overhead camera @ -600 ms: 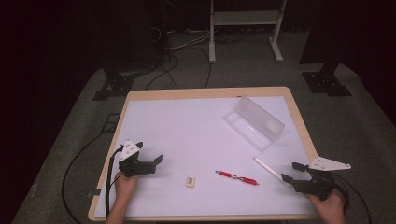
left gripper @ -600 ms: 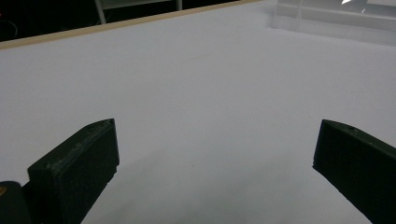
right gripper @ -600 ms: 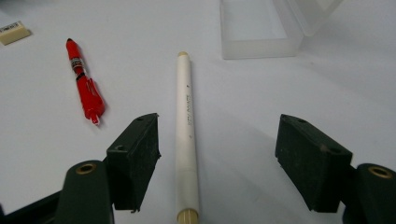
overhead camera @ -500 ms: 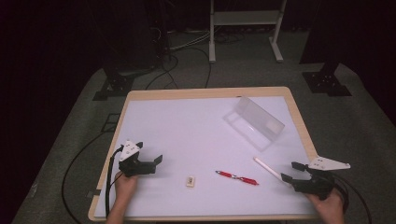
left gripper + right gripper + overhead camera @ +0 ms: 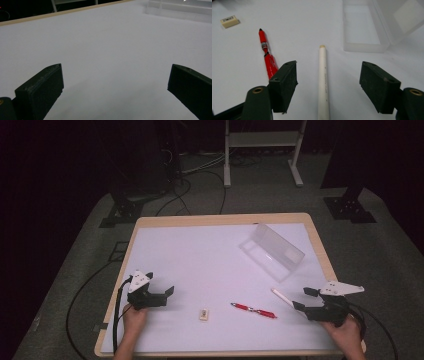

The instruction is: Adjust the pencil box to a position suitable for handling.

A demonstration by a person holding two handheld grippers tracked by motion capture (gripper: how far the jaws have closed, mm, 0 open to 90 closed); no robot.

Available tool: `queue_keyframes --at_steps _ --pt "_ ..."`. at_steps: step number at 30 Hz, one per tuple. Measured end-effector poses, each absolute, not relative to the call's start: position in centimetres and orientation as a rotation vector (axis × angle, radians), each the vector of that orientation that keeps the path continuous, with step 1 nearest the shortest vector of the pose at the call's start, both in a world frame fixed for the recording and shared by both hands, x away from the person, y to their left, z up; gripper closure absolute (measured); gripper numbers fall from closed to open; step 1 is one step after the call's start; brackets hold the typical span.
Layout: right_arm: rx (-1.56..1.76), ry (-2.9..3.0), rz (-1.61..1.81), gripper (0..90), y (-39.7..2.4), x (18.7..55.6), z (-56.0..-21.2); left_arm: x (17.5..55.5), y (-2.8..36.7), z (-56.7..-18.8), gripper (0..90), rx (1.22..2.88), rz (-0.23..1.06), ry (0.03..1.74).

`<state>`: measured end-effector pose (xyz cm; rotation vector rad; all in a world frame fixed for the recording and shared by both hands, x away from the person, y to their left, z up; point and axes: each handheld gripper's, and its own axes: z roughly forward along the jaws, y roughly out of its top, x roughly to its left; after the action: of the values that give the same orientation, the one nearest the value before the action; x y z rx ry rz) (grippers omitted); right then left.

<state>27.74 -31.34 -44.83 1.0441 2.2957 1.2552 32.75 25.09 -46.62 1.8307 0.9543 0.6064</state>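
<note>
right tongs (image 5: 328, 82) wide open astride white pen (image 5: 323, 82), not gripping.

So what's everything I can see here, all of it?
Table: one, wooden rim with white top, centre.
Box: one, clear plastic, open, far right of the table.
White pen: one, lying between the right gripper's open fingers.
Red pen: one, near edge, left of the white pen.
Eraser: one, cream, near edge, left of the red pen.
Stand: one, white, on the floor beyond the table.
Cables: several, black, on the floor.
Left gripper: black, open, near left.
Right gripper: black, open, near right.
Hands: two, holding the grippers.
</note>
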Motion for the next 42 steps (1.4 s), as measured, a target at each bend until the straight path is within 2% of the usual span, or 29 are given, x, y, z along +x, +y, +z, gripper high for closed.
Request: queue_keyframes --at_steps 42 --pt "0.935 2.449 1.071 30.0 -25.1 35.9 -41.3 32.7 25.0 -46.6 0.0 1.831 0.603 0.949"
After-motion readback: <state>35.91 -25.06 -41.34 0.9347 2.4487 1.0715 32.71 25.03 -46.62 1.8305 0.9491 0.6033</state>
